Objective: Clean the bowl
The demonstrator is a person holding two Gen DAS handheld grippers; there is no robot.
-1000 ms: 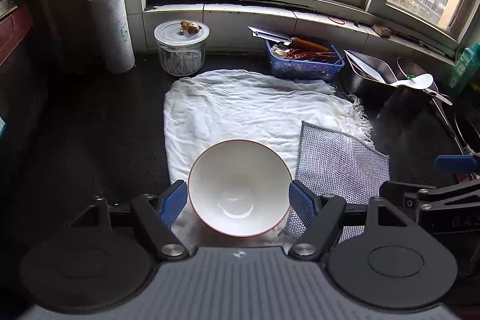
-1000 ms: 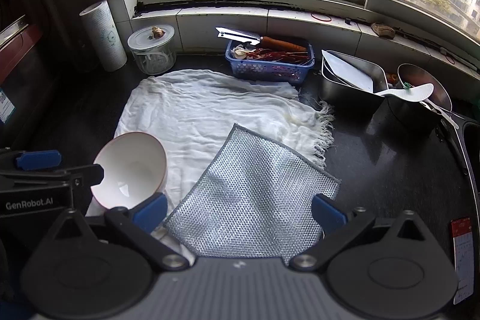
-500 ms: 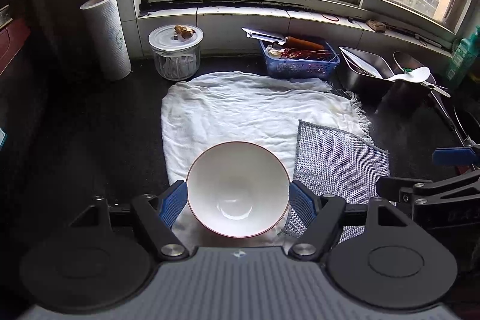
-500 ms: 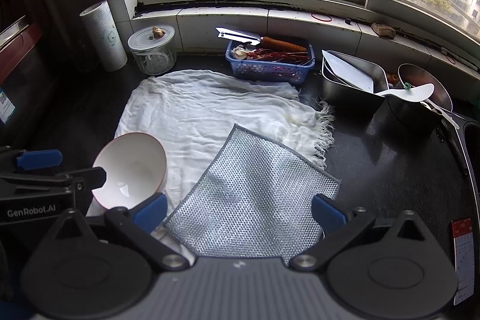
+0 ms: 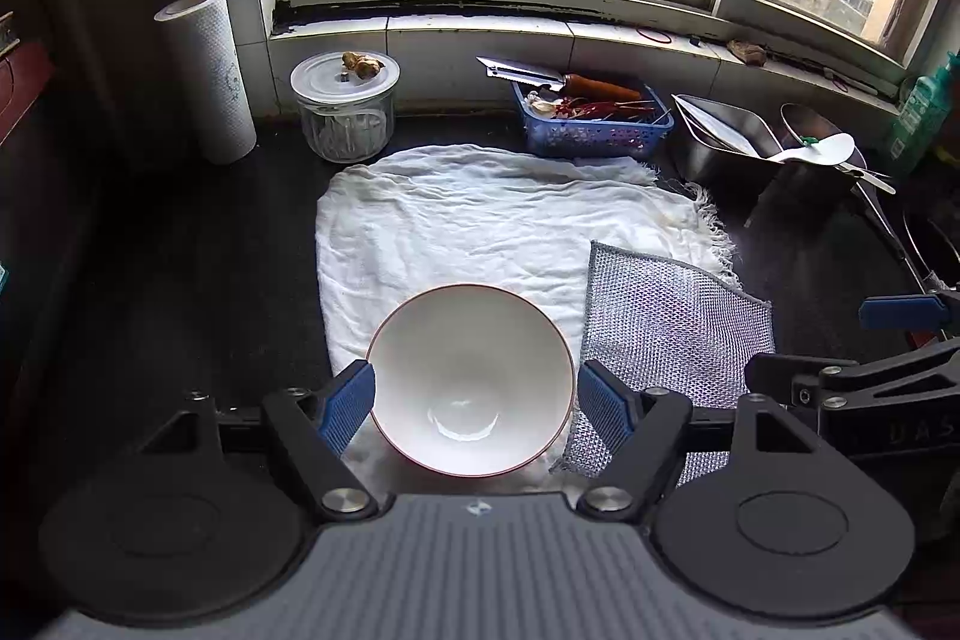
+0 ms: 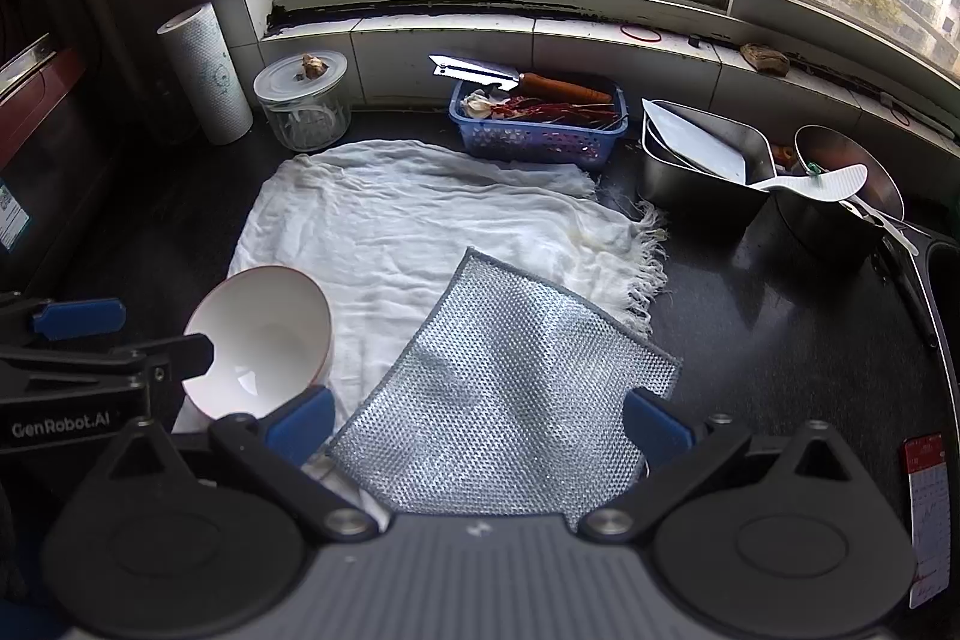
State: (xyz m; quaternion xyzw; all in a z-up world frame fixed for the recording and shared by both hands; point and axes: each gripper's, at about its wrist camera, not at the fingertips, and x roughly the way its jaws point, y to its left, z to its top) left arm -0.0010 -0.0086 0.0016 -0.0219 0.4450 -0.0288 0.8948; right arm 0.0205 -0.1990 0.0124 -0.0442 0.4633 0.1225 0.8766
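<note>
Left hand-held gripper [image 5: 474, 400] has lifted slightly over the last second, jaws still spread wide around the white bowl [image 5: 470, 379], no grip yet. Bowl unmoved on the white cloth [image 5: 480, 220]. Right hand-held gripper [image 6: 480, 424] hangs open over the mesh scrubbing cloth [image 6: 510, 400]; cleaning not started.

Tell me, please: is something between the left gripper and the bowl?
Nothing visible. The left gripper is open, its fingers on either side of the bowl, which sits on the white cloth.
</note>
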